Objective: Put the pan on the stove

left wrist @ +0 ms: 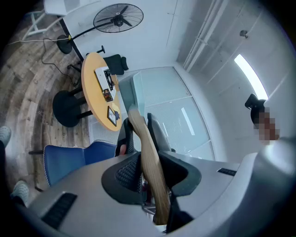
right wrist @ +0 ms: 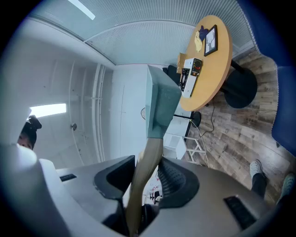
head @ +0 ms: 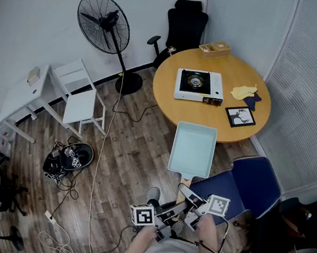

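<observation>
A light teal rectangular pan (head: 193,149) hangs in the air over the floor, just short of the round wooden table (head: 169,95). Its wooden handle (head: 182,191) points back toward me. My left gripper (head: 174,208) and right gripper (head: 190,199) are both shut on that handle, one from each side. In the left gripper view the handle (left wrist: 149,157) runs between the fingers (left wrist: 124,138), with the pan (left wrist: 159,95) beyond. The right gripper view shows the handle (right wrist: 144,173) and the pan (right wrist: 161,104) likewise. The portable stove (head: 199,86) sits near the table's middle, its burner bare.
On the table lie a framed picture (head: 240,116), a yellow cloth (head: 243,92) and a wooden box (head: 214,50). A blue chair (head: 253,183) stands to my right, a black office chair (head: 187,19) behind the table. A floor fan (head: 105,25), white stool (head: 80,97) and cables (head: 67,157) are left.
</observation>
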Demonstrator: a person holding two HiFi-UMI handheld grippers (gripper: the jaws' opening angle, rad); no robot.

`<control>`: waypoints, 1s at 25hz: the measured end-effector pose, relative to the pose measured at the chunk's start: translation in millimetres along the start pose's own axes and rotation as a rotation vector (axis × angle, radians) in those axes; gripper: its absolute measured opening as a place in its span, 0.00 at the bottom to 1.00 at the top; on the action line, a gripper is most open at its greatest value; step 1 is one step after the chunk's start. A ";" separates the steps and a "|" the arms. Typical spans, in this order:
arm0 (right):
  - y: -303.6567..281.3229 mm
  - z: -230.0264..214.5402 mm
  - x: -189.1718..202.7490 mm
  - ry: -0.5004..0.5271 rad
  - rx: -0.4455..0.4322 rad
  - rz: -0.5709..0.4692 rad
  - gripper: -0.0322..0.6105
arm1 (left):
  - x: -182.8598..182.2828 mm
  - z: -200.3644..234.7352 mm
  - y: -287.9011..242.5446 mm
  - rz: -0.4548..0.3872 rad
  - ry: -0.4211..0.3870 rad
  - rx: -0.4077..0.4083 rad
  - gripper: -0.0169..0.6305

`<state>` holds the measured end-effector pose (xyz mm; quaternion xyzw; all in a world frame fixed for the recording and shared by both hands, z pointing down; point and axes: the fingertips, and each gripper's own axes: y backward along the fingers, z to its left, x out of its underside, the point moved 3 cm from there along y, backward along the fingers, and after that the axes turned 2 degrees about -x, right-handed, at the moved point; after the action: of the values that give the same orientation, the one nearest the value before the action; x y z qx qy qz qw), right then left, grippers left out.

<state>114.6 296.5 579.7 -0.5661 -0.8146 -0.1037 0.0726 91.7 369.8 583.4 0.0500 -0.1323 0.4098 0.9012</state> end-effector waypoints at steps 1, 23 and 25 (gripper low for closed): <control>-2.0 0.7 -0.5 0.003 -0.005 0.000 0.30 | -1.7 -1.9 -0.8 -0.002 0.000 0.007 0.22; -115.4 -3.8 -152.3 0.133 -0.022 -0.118 0.31 | -179.9 9.7 -76.5 0.049 -0.112 0.053 0.23; -118.2 -9.5 -155.0 0.126 0.015 -0.140 0.31 | -186.1 14.5 -76.5 0.059 -0.080 0.066 0.23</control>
<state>57.9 113.6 542.1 -0.4998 -0.8466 -0.1379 0.1202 29.2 181.6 546.7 0.0922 -0.1561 0.4378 0.8806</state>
